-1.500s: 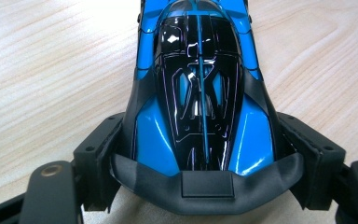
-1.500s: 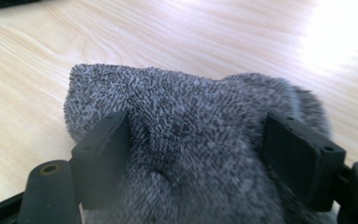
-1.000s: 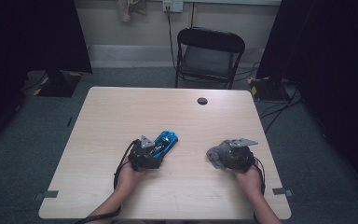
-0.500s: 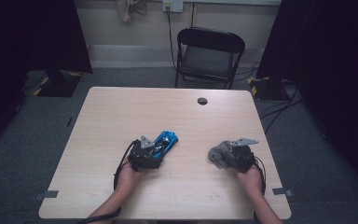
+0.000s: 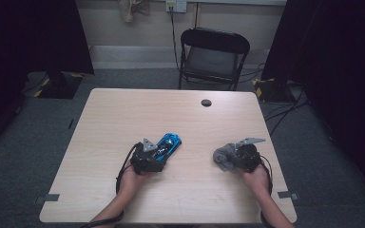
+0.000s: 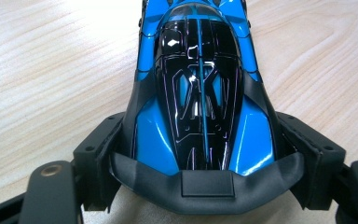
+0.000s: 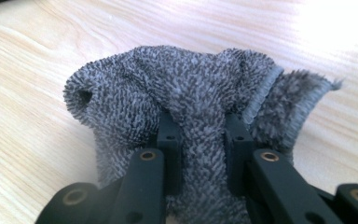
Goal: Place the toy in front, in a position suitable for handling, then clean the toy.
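A glossy blue and black toy car (image 5: pixel 169 141) (image 6: pixel 200 93) rests on the wooden table (image 5: pixel 138 114), nose pointing away to the right. My left gripper (image 5: pixel 153 156) (image 6: pixel 205 158) is shut on its rear, one jaw pressing each flank. A grey terry cloth (image 5: pixel 222 156) (image 7: pixel 177 88) lies bunched near the table's right edge. My right gripper (image 5: pixel 234 159) (image 7: pixel 200 140) has just been closing its jaws, and they now pinch a fold of that cloth between them. A hand holds each gripper from the near side.
A small black round disc (image 5: pixel 206 102) sits at the far middle of the table. Behind the table stands a black folding chair (image 5: pixel 214 52). Cables (image 5: pixel 285 114) trail over the grey carpet at the right.
The grey cloth at the right gripper looks slightly more bunched. The left hand and the car have stayed in place.
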Tool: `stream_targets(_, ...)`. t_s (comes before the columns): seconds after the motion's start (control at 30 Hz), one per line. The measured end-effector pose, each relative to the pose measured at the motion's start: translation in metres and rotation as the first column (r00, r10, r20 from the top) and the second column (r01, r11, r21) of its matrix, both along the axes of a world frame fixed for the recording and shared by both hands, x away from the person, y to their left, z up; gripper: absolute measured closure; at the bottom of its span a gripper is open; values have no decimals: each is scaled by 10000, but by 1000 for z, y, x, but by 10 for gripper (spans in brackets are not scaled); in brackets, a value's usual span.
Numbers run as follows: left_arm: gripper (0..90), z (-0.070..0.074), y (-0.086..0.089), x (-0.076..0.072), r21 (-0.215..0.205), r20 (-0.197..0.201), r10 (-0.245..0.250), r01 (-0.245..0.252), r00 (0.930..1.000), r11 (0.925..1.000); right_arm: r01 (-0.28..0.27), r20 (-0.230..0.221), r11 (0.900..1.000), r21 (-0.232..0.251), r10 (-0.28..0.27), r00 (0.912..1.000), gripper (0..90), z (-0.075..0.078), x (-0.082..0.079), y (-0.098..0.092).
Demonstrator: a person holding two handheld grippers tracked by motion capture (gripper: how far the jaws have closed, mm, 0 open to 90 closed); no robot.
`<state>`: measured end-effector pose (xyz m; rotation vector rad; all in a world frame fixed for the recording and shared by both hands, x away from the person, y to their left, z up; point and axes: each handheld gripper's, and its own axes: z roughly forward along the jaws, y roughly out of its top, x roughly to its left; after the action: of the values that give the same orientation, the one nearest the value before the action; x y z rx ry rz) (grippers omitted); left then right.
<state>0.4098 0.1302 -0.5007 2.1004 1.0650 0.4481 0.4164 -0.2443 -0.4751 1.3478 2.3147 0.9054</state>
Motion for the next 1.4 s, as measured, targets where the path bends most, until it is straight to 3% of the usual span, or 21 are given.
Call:
stream_targets(0.3,241,0,0,1,36,-45,-44,44,10000,10000,-613,41,9980,178,612,9981,745,14,1,19)
stream_targets(0.73,241,-1,0,1,-2,38,-77,77,10000,10000,-1078,178,9937,299,1073,9941,745,34,8,41)
stream_targets(0.9,241,-1,0,1,-48,55,-50,51,10000,10000,-1636,297,9858,370,1626,9862,745,43,12,69)
stream_targets(0.97,241,-1,0,1,-45,53,-53,53,10000,10000,-1955,291,9797,438,1944,9805,745,47,15,88)
stream_targets(1.0,241,-1,0,1,-47,57,-53,53,10000,10000,-1955,291,9797,438,1944,9805,745,47,15,88)
stream_targets(1.03,241,-1,0,1,-49,56,-52,52,10000,10000,-2206,327,9743,457,2193,9751,745,49,17,102)
stream_targets(1.1,241,-1,0,1,-15,49,-73,73,10000,10000,-2290,324,9722,495,2276,9732,745,50,18,107)
stream_targets(1.37,241,-1,0,1,-41,58,-55,55,10000,10000,-3130,184,9491,347,3125,9497,744,53,24,162)
stream_targets(1.4,241,-1,0,1,-42,56,-55,55,10000,10000,-3130,184,9491,347,3125,9497,744,53,24,162)
